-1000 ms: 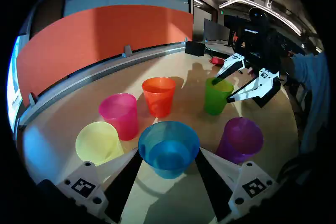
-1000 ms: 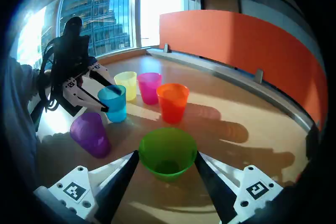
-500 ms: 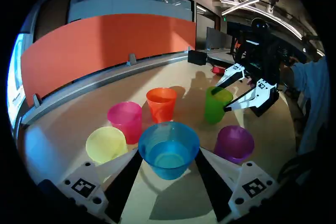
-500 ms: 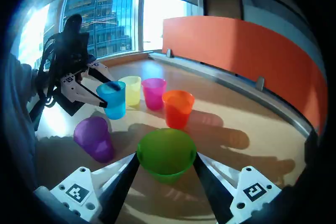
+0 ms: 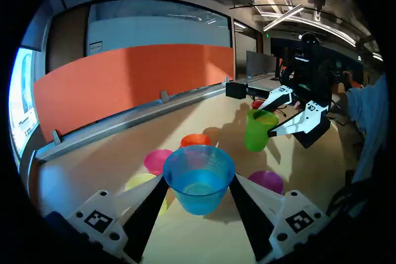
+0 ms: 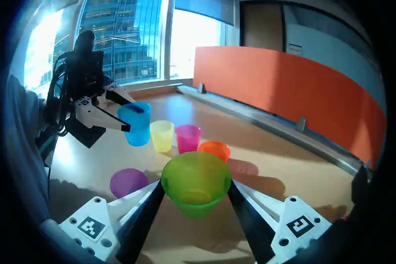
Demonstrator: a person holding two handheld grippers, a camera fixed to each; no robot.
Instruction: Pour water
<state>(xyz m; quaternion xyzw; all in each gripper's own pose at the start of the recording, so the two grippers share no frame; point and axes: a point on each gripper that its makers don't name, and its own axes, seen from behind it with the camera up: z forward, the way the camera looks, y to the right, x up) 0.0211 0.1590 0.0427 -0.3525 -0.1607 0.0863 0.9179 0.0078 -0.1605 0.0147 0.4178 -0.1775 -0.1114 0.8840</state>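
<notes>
While both cups hang above the table (image 5: 307, 165), you are at the carry step; pouring has not begun. Your left gripper (image 5: 199, 184) pinches the blue cup (image 5: 199, 172) from both sides; your right gripper (image 6: 196, 185) clamps the green cup (image 6: 196, 175) likewise. Both cups stand upright, the green at two o'clock of the blue in the left gripper view. Water (image 5: 198, 189) lies low in the blue cup. Next move, in my judgement: bring the blue rim over the green mouth, then tilt slowly, keeping the grip firm against slipping.

The blue cup (image 5: 199, 184) half hides the pink cup (image 5: 157, 159).
</notes>
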